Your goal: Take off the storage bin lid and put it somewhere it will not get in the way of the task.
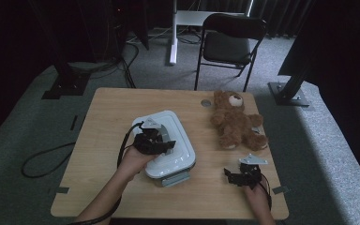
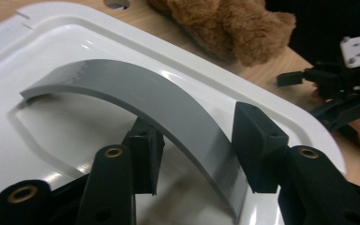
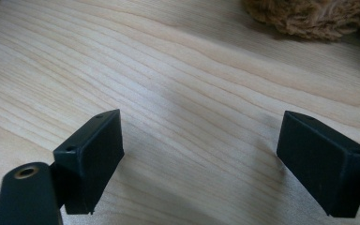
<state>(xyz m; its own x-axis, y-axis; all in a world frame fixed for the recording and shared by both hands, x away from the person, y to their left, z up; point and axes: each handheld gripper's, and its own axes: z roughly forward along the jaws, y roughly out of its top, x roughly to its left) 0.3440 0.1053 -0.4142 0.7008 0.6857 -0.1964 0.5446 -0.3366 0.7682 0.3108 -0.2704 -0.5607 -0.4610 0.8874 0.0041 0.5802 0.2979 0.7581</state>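
Black fingers (image 2: 140, 154) of the left gripper (image 1: 161, 140) straddle the grey handle (image 2: 168, 112) of a white container (image 1: 178, 150). One pad sits under the arch, the other outside it; whether both pads already press on the strap I cannot tell (a sliver of gap seems to remain on the outer side).

The right gripper (image 1: 232, 174) hovers low over bare desk (image 3: 178, 70), its fingers (image 3: 91, 150) spread wide and holding nothing.

What could go wrong, as I judge it: the handle is thin, smooth and curved, so a bite this near its end could slide along the arch, or tip the box if it is lifted off-centre. A lid not latched might also come away alone.

The container is a rounded-corner box with a glossy white lid, a recessed panel under the arched grey handle, and a pale clip at its near end. It lies at the middle of the desk, left of a brown teddy bear (image 1: 234, 122), which sits well apart from it.
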